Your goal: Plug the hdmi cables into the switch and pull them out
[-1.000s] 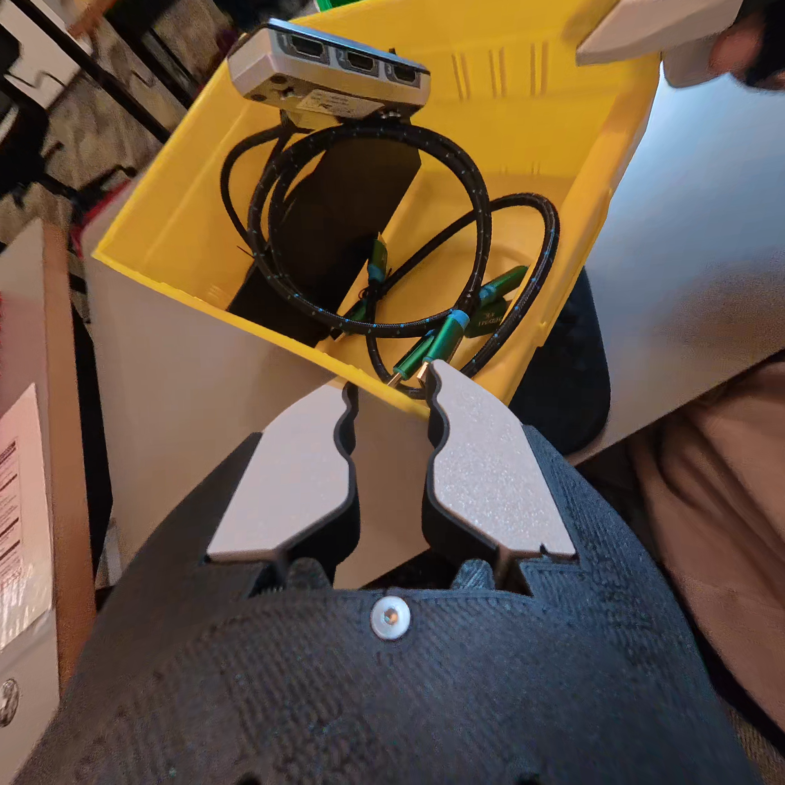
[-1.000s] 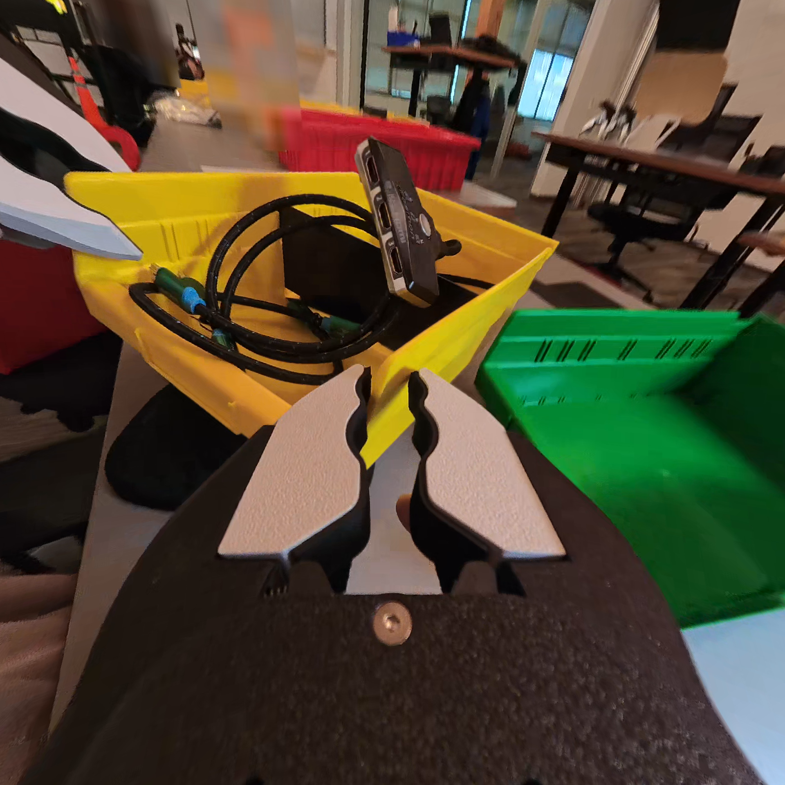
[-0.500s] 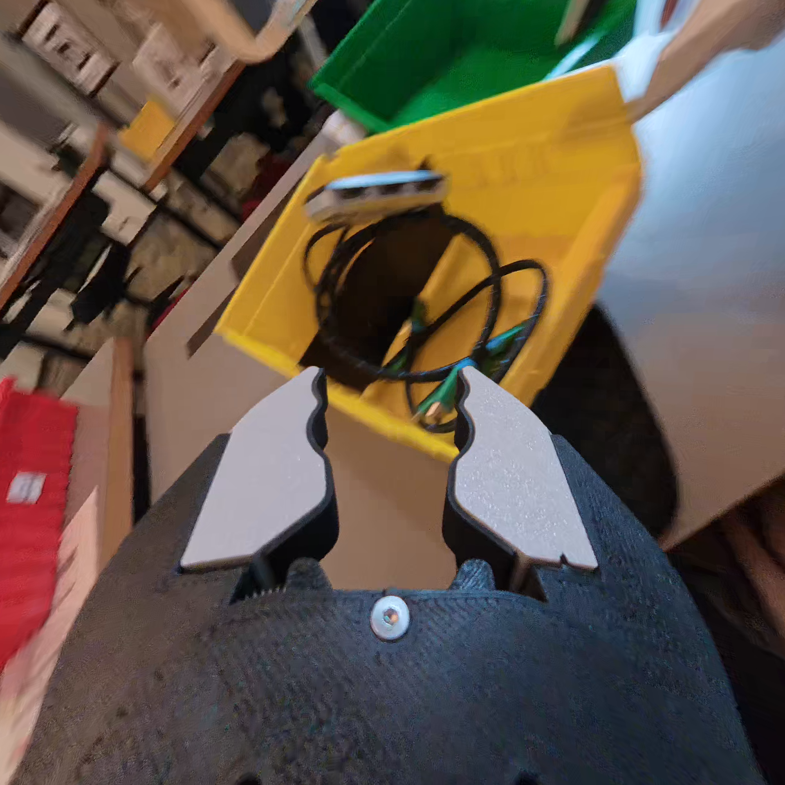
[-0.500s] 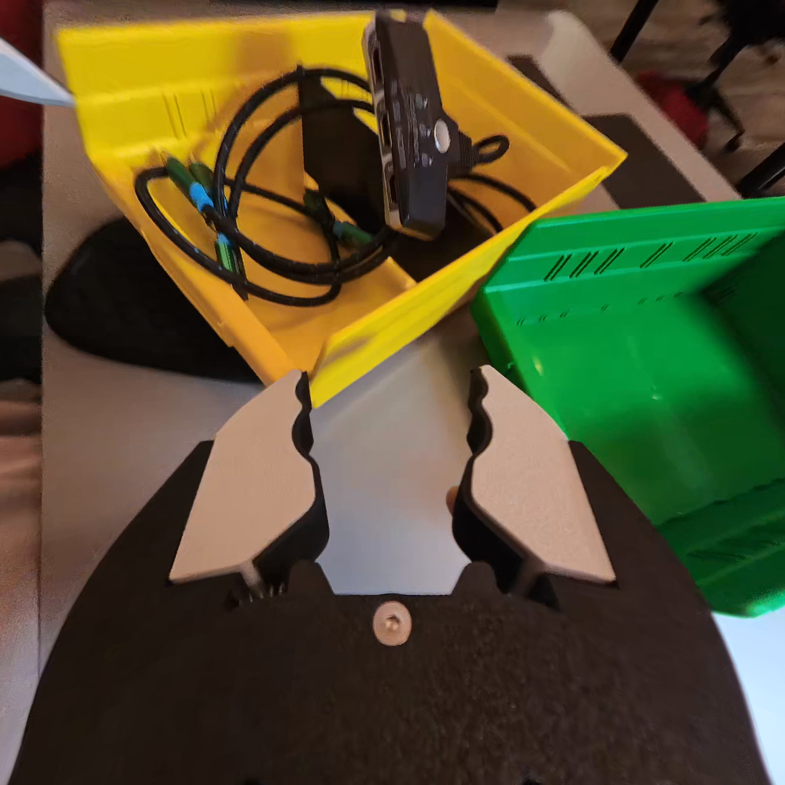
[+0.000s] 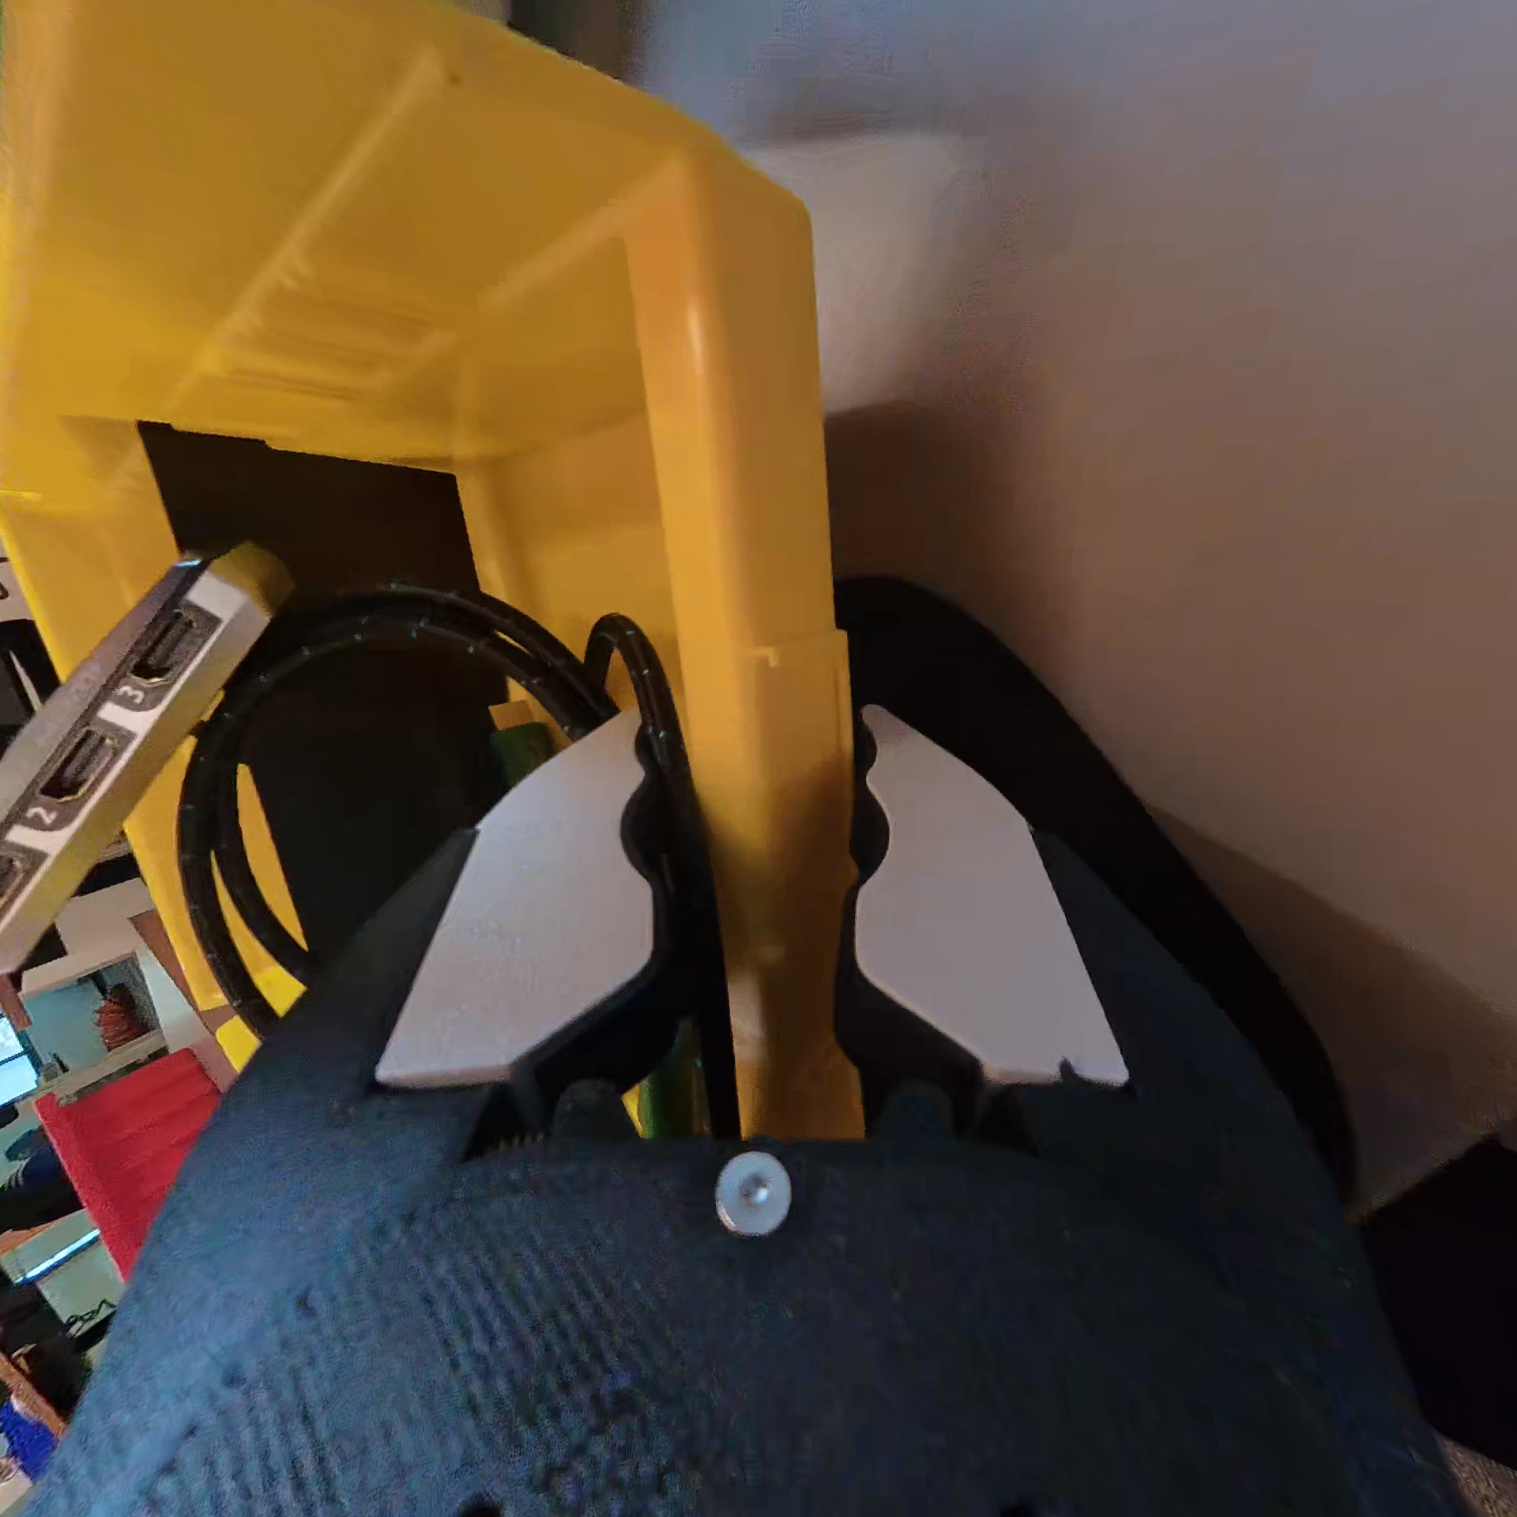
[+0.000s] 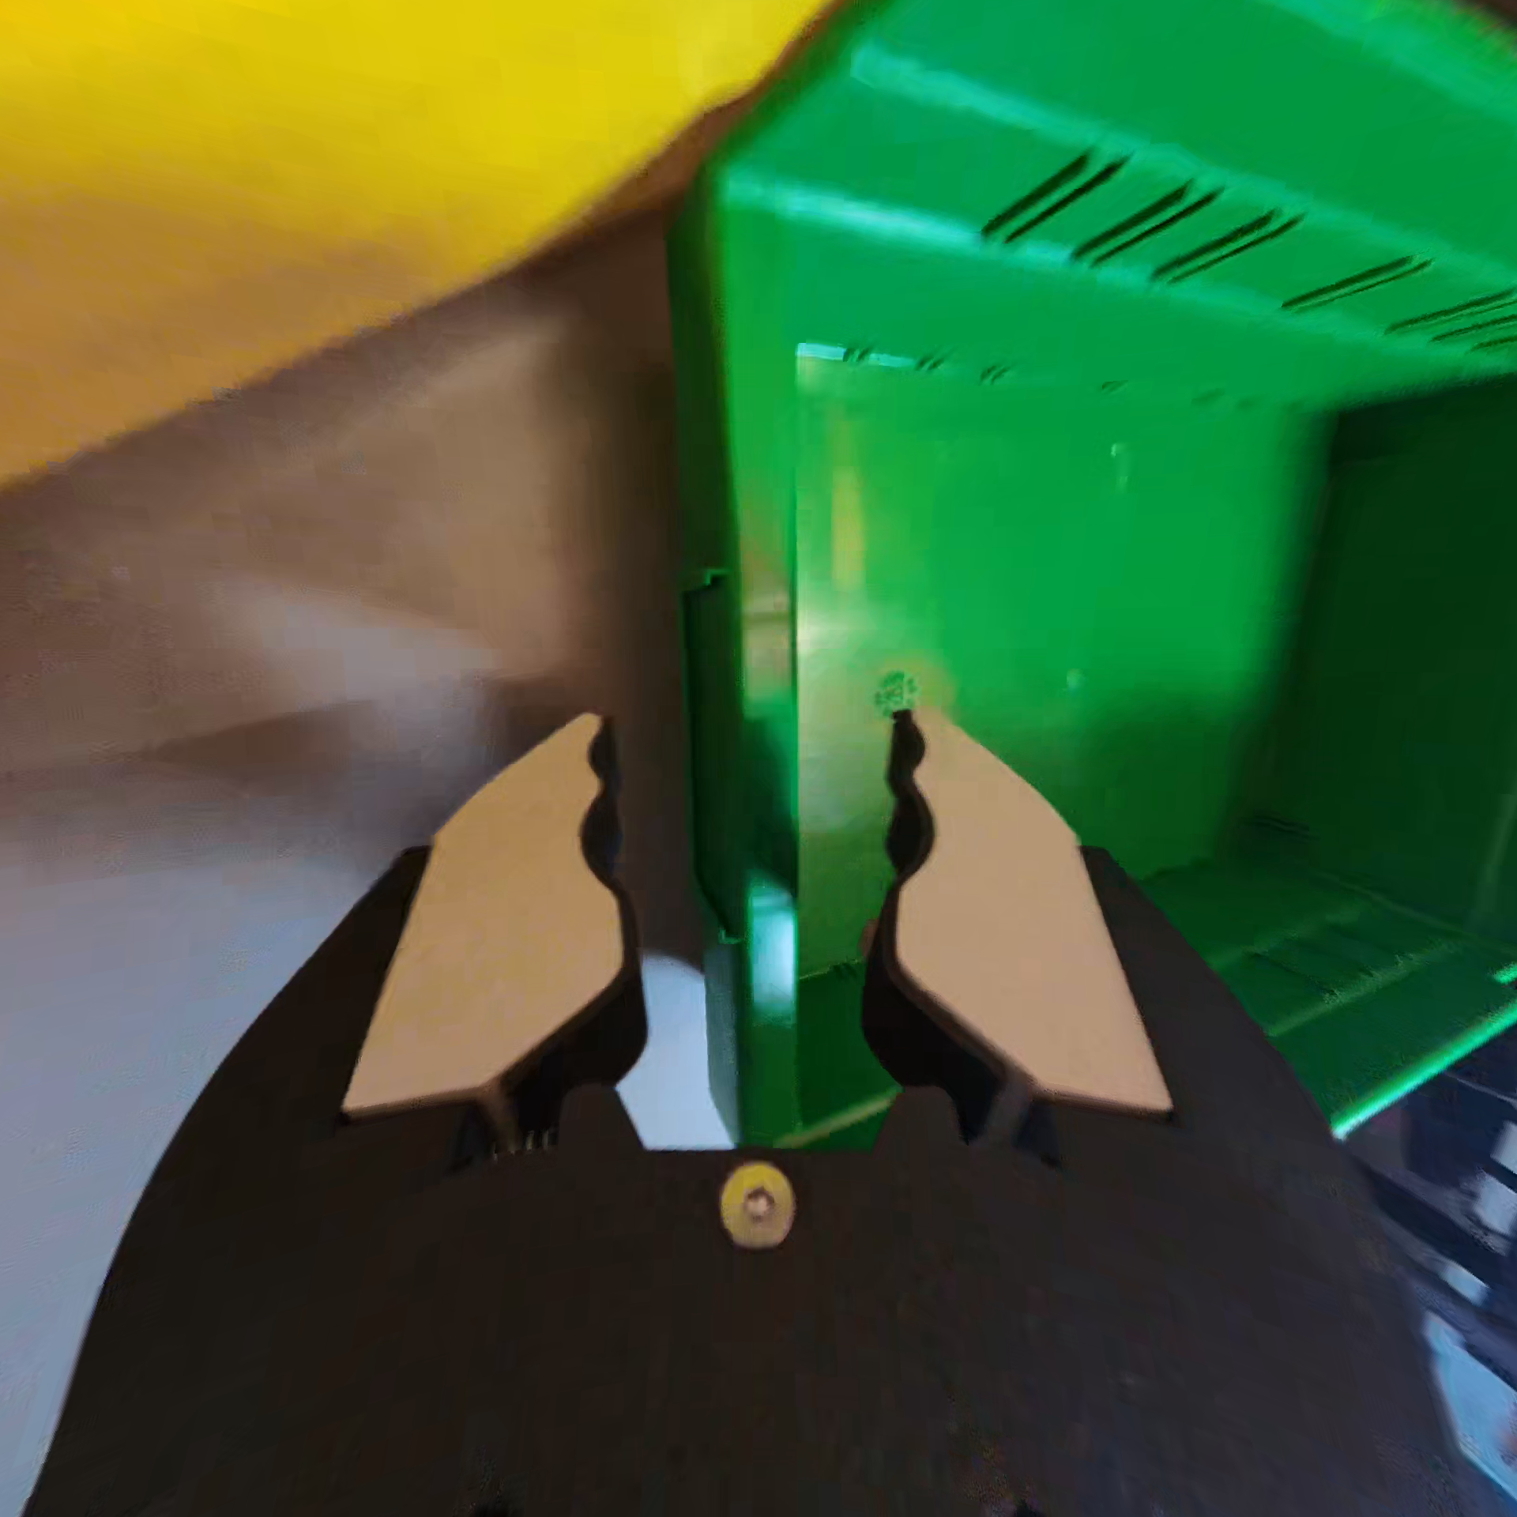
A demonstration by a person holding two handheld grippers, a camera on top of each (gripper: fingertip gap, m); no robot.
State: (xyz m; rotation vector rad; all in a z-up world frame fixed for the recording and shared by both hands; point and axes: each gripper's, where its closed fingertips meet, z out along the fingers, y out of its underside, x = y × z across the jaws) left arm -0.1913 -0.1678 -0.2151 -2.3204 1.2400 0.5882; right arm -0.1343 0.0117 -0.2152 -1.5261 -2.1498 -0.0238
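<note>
The grey HDMI switch [image 5: 123, 722] leans in the yellow bin [image 5: 722, 410], its ports facing me at the left of the left wrist view. Black braided HDMI cables [image 5: 410, 624] coil beneath it, with a green plug [image 5: 517, 747] partly hidden behind my finger. My left gripper [image 5: 751, 714] straddles the bin's side wall, one finger inside and one outside, and is closed on the wall with a cable strand pinched beside it. My right gripper [image 6: 751, 716] is open and straddles the wall of the green bin [image 6: 1067, 533] with gaps on both sides.
The green bin looks empty inside. The yellow bin [image 6: 287, 164] fills the upper left of the blurred right wrist view, above the grey table [image 6: 287, 616]. A black pad [image 5: 1026, 739] lies on the table beside the yellow bin. A red bin [image 5: 123, 1149] is lower left.
Both grippers have moved forward and down onto the bins. The left opened, then closed over the yellow bin's wall. The right opened wide and now straddles the green bin's wall.
</note>
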